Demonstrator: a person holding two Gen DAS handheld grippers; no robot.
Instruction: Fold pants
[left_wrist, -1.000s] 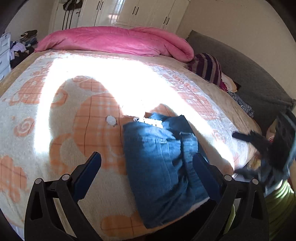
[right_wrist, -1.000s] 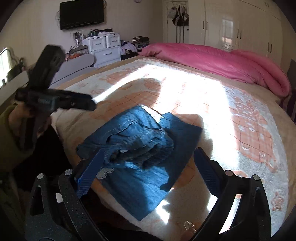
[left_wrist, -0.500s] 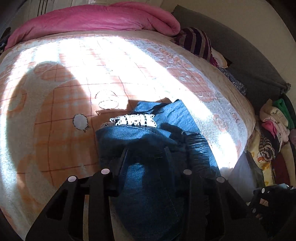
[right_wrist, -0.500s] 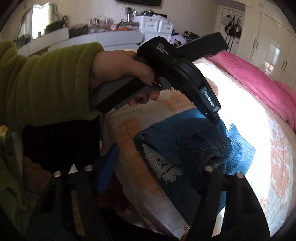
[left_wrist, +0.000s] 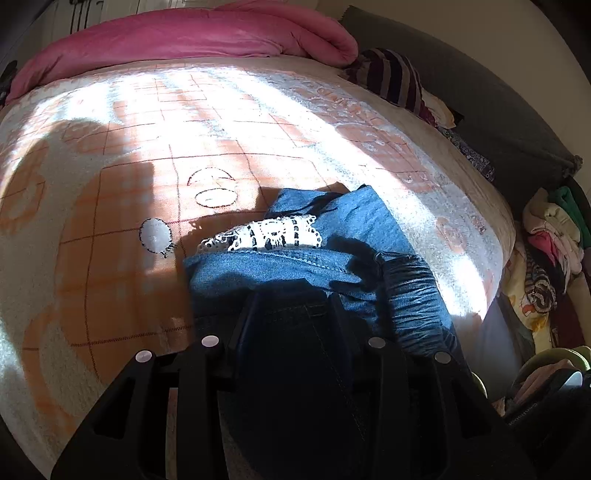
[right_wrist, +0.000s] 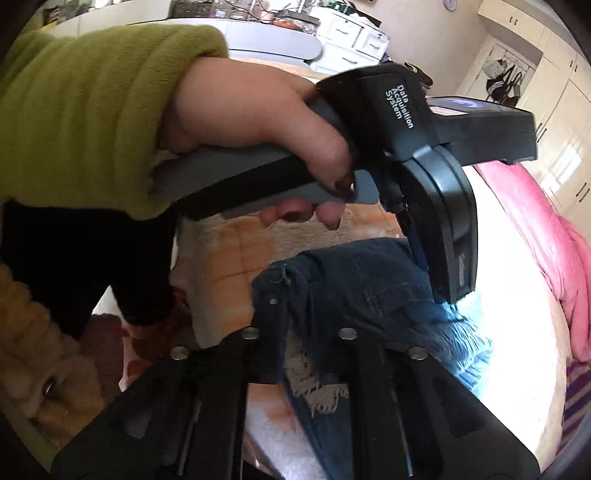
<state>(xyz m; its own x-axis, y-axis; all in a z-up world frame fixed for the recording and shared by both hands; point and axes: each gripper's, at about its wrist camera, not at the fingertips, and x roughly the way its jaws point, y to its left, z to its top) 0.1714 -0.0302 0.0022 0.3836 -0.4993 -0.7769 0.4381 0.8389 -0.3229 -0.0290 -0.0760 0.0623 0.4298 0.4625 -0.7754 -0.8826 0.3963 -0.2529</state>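
Folded blue denim pants (left_wrist: 351, 236) with a white lace trim (left_wrist: 266, 234) lie on the near edge of the bed. My left gripper (left_wrist: 295, 306) is shut on the near fold of the pants, its fingers (left_wrist: 247, 314) pressed into the denim. In the right wrist view my right gripper (right_wrist: 306, 325) is shut on a dark denim edge of the same pants (right_wrist: 354, 280), with frayed lace (right_wrist: 317, 387) below it. The left gripper's black body (right_wrist: 443, 184), held by a hand in a green sleeve, reaches down onto the pants just ahead.
A cream and orange blanket (left_wrist: 147, 166) covers the bed. A pink duvet (left_wrist: 177, 40) lies at the far side, a striped cushion (left_wrist: 391, 77) and a grey headboard (left_wrist: 491, 103) to the right. A pile of clothes (left_wrist: 554, 240) sits beside the bed. White drawers (right_wrist: 354, 37) stand behind.
Both grippers have dropped to the pants and closed on them. One second ago both were open above the bed. The left hand now fills the right wrist view.
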